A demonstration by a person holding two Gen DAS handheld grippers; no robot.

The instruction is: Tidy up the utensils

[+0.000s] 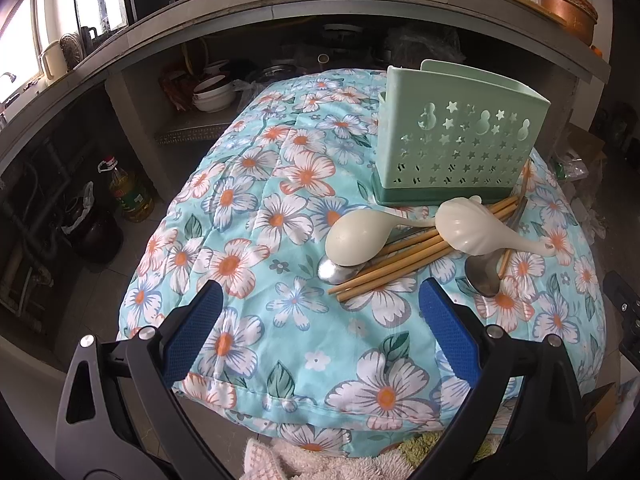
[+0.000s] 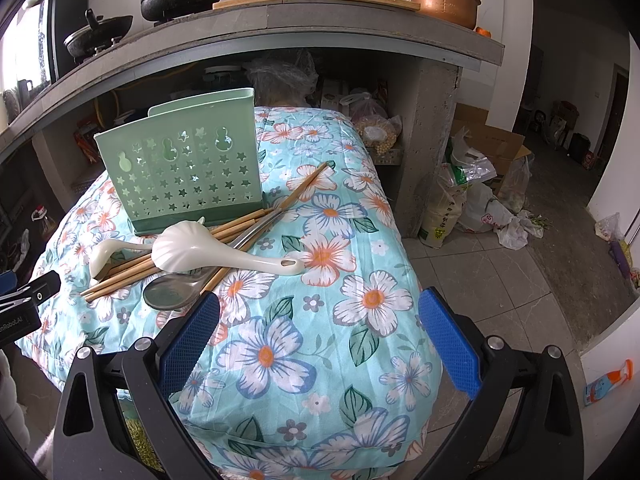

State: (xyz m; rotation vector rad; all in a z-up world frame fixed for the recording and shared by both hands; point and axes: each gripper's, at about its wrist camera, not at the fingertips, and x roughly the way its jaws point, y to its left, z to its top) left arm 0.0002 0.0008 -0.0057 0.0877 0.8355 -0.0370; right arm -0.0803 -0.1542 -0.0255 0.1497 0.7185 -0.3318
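Observation:
A green perforated utensil holder (image 1: 456, 148) (image 2: 184, 164) stands upright on a floral cloth (image 1: 280, 208) (image 2: 320, 320). In front of it lies a pile: two white spoons (image 1: 352, 236) (image 1: 476, 228) (image 2: 208, 246) (image 2: 106, 254), several wooden chopsticks (image 1: 400, 260) (image 2: 160, 264) and metal spoons (image 1: 336, 270) (image 1: 484, 272) (image 2: 172, 290). My left gripper (image 1: 320, 300) is open and empty, just short of the pile. My right gripper (image 2: 320, 308) is open and empty, to the right of the pile's near end. The left gripper's body (image 2: 24, 304) shows at the right view's left edge.
A concrete counter (image 2: 360, 24) with pots and bottles overhangs behind the cloth-covered surface. Bowls (image 1: 212, 92) and an oil bottle (image 1: 132, 192) sit below at the left. Bags and boxes (image 2: 472, 196) lie on the tiled floor at the right. A towel (image 1: 312, 464) lies at the near edge.

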